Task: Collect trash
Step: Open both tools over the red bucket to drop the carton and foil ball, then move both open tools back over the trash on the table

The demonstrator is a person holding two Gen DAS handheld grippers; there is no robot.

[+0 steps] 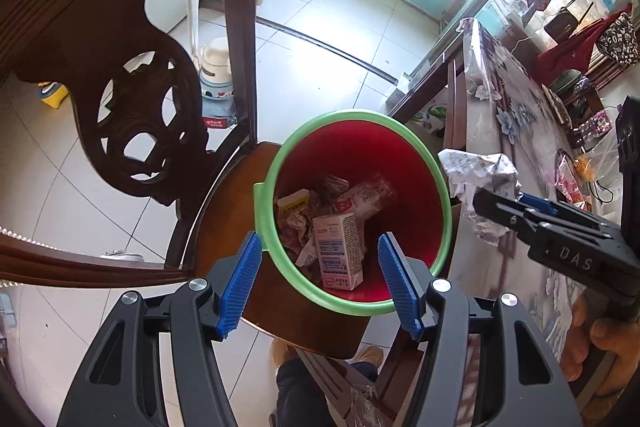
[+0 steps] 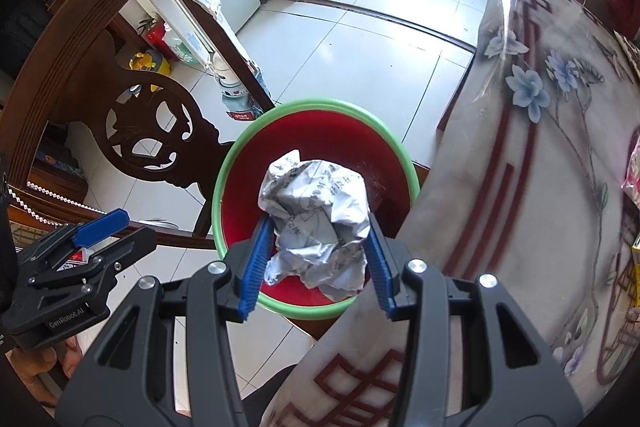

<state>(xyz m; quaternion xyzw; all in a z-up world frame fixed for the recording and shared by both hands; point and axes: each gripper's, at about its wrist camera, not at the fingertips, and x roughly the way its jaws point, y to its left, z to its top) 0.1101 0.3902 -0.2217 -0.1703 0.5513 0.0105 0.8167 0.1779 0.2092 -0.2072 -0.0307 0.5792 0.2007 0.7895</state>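
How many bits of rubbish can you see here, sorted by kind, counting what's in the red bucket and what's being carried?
Cartons in the red bucket: 2, a white drink carton and a yellow-edged box.
Plastic wrappers in the bucket: 1 clear one; more crumpled scraps lie beneath, too jumbled to count.
Crumpled paper balls: 1, held by the right gripper.
Total: 4 distinct pieces.

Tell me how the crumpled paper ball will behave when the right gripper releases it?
The crumpled paper ball looks light and springy; it should probably drop slowly and may unfold slightly. Its creased shape seems unlikely to roll. Held over the red bin, it would likely land inside.
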